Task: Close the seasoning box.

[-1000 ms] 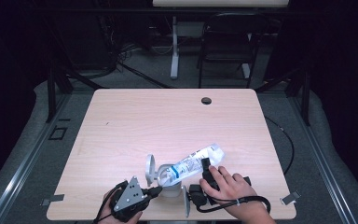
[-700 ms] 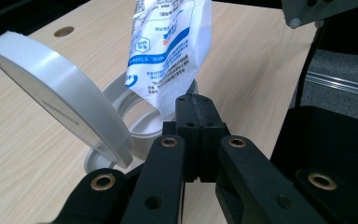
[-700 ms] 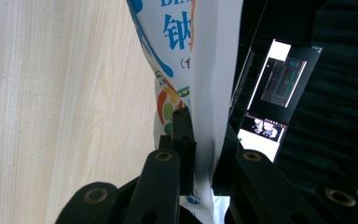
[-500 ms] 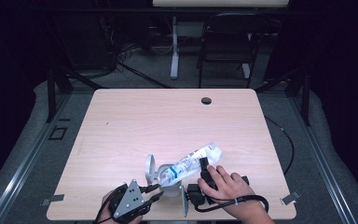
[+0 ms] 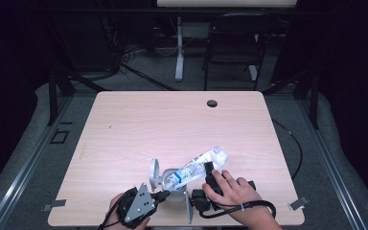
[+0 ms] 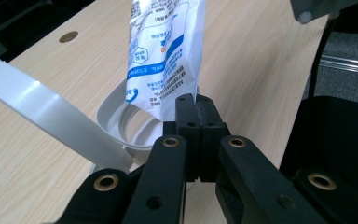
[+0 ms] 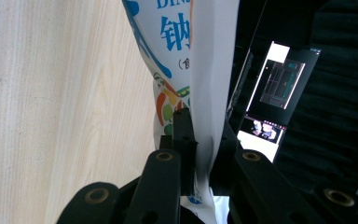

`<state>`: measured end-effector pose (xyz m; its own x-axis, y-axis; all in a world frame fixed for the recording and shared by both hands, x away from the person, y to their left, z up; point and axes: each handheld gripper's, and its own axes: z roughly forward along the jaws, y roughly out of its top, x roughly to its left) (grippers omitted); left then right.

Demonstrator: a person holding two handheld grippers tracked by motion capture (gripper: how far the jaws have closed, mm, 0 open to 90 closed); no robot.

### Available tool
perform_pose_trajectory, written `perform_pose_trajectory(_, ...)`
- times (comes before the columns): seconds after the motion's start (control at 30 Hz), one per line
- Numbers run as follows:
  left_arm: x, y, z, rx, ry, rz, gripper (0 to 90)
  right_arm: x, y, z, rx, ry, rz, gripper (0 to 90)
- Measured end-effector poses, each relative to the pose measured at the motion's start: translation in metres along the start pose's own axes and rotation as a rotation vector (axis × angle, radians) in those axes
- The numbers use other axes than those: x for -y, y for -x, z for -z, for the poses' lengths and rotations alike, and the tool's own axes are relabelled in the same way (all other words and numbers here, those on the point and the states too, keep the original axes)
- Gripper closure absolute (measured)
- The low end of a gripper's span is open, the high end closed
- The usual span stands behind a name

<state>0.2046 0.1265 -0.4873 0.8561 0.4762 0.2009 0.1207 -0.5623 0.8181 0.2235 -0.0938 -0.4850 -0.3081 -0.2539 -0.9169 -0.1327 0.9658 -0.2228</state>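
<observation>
A white and blue printed pouch (image 5: 199, 165) hangs tilted over a white round container (image 5: 165, 175) whose flip lid (image 5: 154, 172) stands open, near the table's front edge. My left gripper (image 5: 165, 194) is at the pouch's lower end. In the left gripper view its jaws (image 6: 196, 100) have just closed, pinching the bottom edge of the pouch (image 6: 163, 51) above the container rim (image 6: 116, 121). My right gripper (image 5: 208, 168) is shut on the pouch's upper half. In the right gripper view the pouch (image 7: 186, 42) runs between its fingertips (image 7: 203, 126).
The light wooden table (image 5: 139, 124) has a cable hole (image 5: 212, 103) near its far edge. A chair (image 5: 230, 43) and stand legs sit on the floor beyond. A lit screen (image 7: 279, 84) glows past the table in the right gripper view.
</observation>
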Motion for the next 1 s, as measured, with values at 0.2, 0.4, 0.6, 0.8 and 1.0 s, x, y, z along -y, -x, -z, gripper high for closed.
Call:
perform_pose_trajectory(0.2,0.0015,-0.0018,0.0018,0.001,-0.001,0.006,90.0,-0.0017,0.002,0.001,0.01,0.013,-0.007,84.5)
perform_pose_trajectory(0.4,0.0023,-0.0018,0.0022,0.001,0.001,0.016,90.0,-0.0028,0.0052,0.0024,0.014,0.007,0.004,84.8)
perform_pose_trajectory(0.6,0.0031,-0.0011,0.0018,0.006,0.003,0.021,90.0,-0.0032,0.0052,0.0037,0.013,-0.002,0.014,85.5)
perform_pose_trajectory(0.8,0.0035,-0.0015,0.0019,0.009,0.004,0.022,90.0,-0.0031,0.0045,0.0035,0.01,0.001,0.011,86.0)
perform_pose_trajectory(1.0,0.0035,-0.0015,0.0032,0.006,0.011,0.024,90.0,-0.0028,0.0032,0.0026,-0.002,0.012,-0.009,86.7)
